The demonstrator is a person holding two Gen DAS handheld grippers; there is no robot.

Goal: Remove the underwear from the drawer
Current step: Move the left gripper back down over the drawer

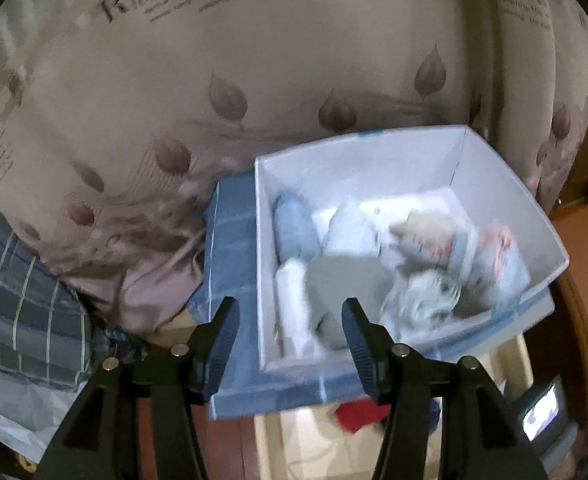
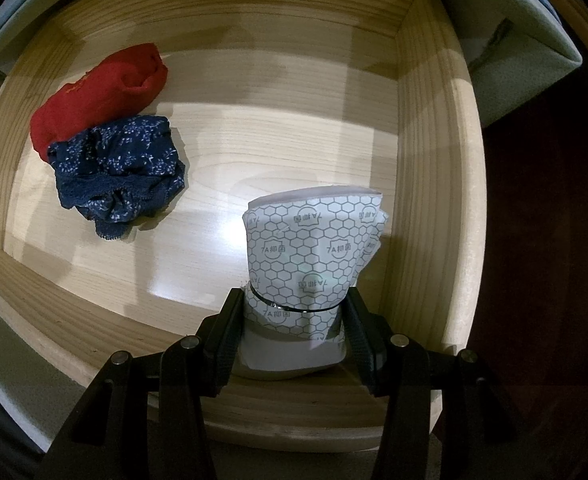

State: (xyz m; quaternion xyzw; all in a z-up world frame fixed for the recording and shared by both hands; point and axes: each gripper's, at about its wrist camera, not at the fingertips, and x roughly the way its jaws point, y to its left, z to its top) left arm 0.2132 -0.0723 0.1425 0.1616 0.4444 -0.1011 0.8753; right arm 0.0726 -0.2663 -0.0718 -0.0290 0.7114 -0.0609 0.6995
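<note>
In the right wrist view my right gripper (image 2: 291, 320) is shut on a rolled white underwear with a grey hexagon print (image 2: 310, 248), held by a dark band, over the right side of the open wooden drawer (image 2: 434, 184). Red underwear (image 2: 93, 92) and navy floral underwear (image 2: 117, 172) lie at the drawer's left. In the left wrist view my left gripper (image 1: 289, 320) is open and empty above the near edge of a white box (image 1: 506, 184) holding several rolled garments (image 1: 374, 248).
The white box rests on a blue checked cloth (image 1: 233, 248) on a bed with a beige leaf-print duvet (image 1: 213, 80). A plaid pillow (image 1: 25, 312) lies at left. The drawer with the red underwear (image 1: 362, 412) shows below the box.
</note>
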